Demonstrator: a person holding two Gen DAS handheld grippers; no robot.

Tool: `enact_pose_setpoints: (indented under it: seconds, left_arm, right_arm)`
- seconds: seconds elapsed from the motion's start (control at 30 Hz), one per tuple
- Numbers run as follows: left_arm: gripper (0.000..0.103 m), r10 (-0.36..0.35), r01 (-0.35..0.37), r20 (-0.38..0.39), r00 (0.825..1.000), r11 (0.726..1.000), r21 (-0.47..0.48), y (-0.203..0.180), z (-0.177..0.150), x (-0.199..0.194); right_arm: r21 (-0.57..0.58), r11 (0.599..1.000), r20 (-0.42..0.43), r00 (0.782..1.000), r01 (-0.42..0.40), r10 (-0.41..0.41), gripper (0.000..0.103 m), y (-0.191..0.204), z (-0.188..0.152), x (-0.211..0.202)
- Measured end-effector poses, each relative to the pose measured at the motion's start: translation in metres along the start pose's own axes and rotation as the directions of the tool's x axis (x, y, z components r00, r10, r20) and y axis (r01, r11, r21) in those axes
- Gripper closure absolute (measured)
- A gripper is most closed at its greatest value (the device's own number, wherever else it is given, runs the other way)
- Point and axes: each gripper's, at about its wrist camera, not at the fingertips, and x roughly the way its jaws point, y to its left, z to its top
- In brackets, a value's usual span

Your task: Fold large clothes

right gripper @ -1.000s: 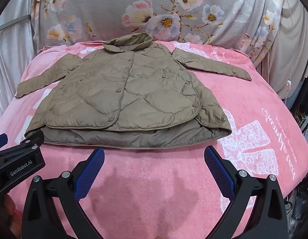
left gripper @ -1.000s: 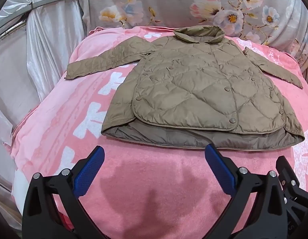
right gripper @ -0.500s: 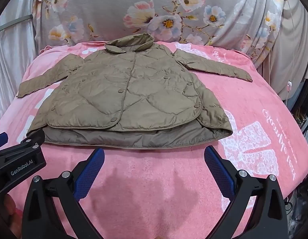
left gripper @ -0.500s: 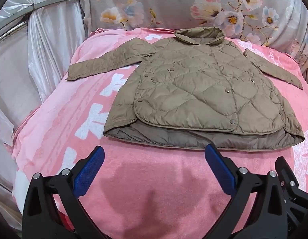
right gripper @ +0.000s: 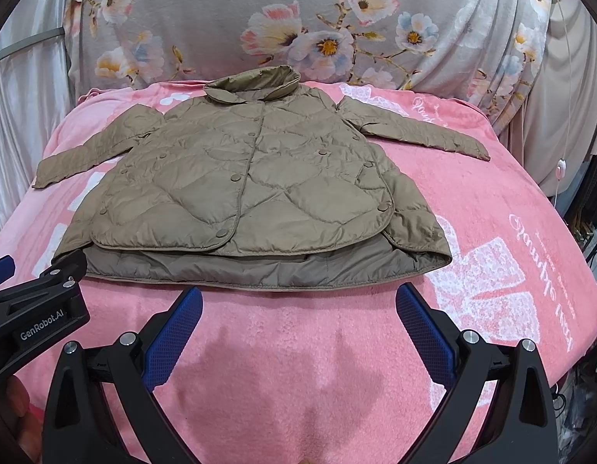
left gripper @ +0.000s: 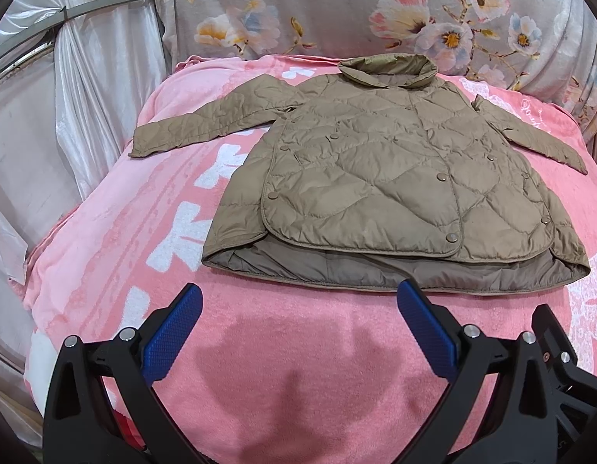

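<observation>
A tan quilted jacket lies flat and buttoned on the pink blanket, collar at the far end, both sleeves spread outward. Its left sleeve points toward the left edge; its right sleeve reaches toward the right. My left gripper hovers open just short of the hem, nothing between its blue pads. My right gripper is likewise open and empty before the hem. The left gripper's body shows at the left of the right wrist view.
A grey floral cloth hangs behind the bed. Shiny white curtains line the left side. The blanket drops off at the right, where dark clutter and a hanging cord are. Part of a hand shows at lower left.
Both grippers have eased slightly forward and the jacket sits a little lower and larger in both views. Nothing was grasped; both stay open.
</observation>
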Motion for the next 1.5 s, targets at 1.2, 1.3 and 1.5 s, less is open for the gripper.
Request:
enact_pose_setpoints:
  seconds: [1.2,1.3,1.5]
  left_arm:
    - [0.005,0.003,-0.003,0.001,1.000,1.000,0.006,-0.0056,0.0054,-0.0051]
    - [0.005,0.002,-0.002,0.000,1.000,1.000,0.005,-0.0056,0.0053,-0.0048]
    - [0.005,0.003,-0.003,0.001,1.000,1.000,0.005,-0.0055,0.0056,-0.0052]
  right_arm:
    - [-0.002,1.000,-0.008,1.000,-0.005,0.005,0.005,0.0008,-0.0032,0.0046]
    - [-0.002,1.000,-0.010,1.000,-0.008,0.008,0.005,0.0003,-0.0057,0.0079]
    - [-0.002,1.000,-0.011,1.000,-0.010,0.010,0.005,0.0013,-0.0059,0.0080]
